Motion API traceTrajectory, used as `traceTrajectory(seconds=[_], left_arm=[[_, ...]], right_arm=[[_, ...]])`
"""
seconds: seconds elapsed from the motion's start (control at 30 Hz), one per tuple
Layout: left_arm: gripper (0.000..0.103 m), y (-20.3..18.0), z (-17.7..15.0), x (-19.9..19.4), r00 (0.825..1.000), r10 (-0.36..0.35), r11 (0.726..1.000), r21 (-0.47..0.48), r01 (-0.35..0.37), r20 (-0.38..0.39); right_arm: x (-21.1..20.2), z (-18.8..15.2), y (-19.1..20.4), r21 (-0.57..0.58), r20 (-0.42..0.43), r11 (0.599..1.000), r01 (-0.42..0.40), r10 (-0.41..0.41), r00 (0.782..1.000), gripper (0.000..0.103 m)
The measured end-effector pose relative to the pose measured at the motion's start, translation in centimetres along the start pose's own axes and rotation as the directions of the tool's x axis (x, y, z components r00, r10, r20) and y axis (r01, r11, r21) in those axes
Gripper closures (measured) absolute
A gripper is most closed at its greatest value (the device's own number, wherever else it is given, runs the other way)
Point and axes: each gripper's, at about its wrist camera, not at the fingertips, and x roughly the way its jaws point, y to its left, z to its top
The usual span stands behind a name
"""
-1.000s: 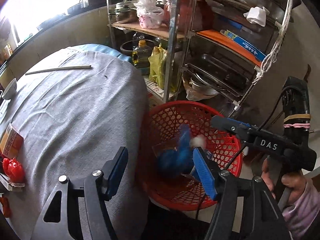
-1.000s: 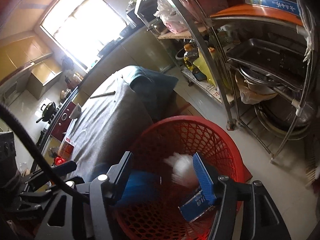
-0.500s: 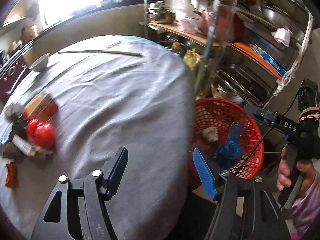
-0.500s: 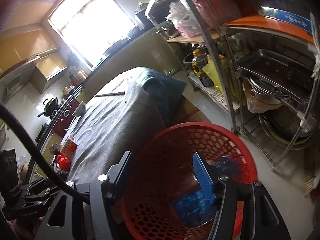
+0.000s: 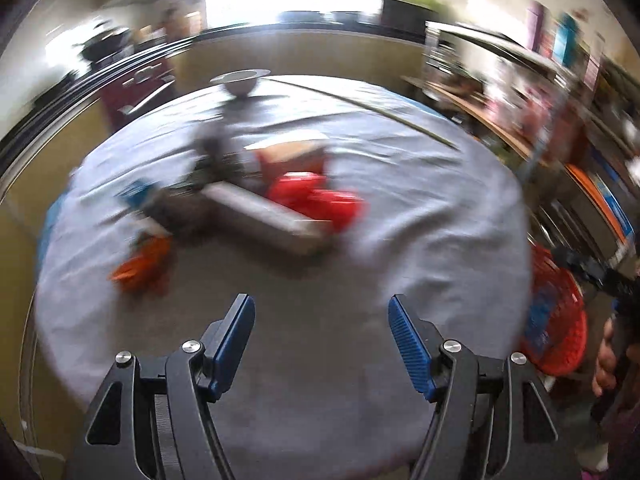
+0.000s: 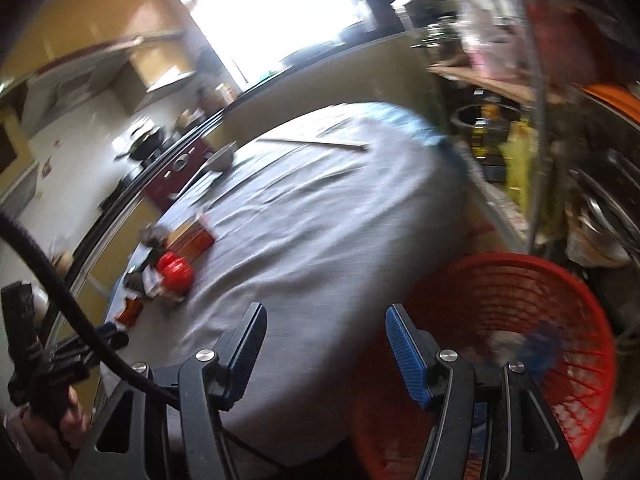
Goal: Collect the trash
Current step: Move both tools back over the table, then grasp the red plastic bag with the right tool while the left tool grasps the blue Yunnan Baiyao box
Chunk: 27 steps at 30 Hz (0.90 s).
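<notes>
Both grippers hang over a grey-clothed round table [image 5: 420, 208], fingers spread and empty. The left gripper [image 5: 321, 344] faces a blurred heap of trash [image 5: 276, 208]: something red, a long pale box, orange scraps, perhaps a carton. The right gripper [image 6: 322, 350] points at the table's edge beside the red basket [image 6: 520, 292], which holds blue and white litter [image 6: 528, 344].

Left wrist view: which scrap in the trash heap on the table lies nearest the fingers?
The orange wrapper: it sits at the heap's near left end, closer than the red bag and the long grey box behind it.
</notes>
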Motion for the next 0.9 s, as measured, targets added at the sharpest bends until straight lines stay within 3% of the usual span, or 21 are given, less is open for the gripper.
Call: traceTrajectory(seconds=[0.13,0.37,0.57,0.67,0.9], left_arm=[[0.033,5.6,-0.2,-0.2,0.998,0.055,0.990,-0.127,-0.054,0.005],[0.032,11.2,-0.8,0.1,0.991,0.130,0.962,-0.239,-0.129,-0.009],[0.031,14.2,2.0,0.0,0.996,0.094,0.953,-0.291,-0.087,0.011],[0.024,15.6,4.3,0.8,0.998,0.058,0.942,-0.332,-0.049,0.016],[0.024,18.6,9.2,5.4,0.998,-0.002,0.876,-0.481,-0.030,-0.067]], right_arm=[[2.3,0.3,4.6,-0.078,-0.046,0.995,-0.059,0.055,0.997,0.037],[6.6,1.0,10.2,-0.163,-0.115,0.979,-0.122,0.104,0.988,0.037],[11.4,3.2,12.4,-0.157,-0.176,0.974,-0.163,0.135,0.975,0.038],[13.8,4.4,13.5,-0.168,-0.202,0.968,-0.185,0.150,0.968,0.038],[18.3,6.1,16.7,-0.208,-0.268,0.946,-0.248,0.189,0.945,0.044]])
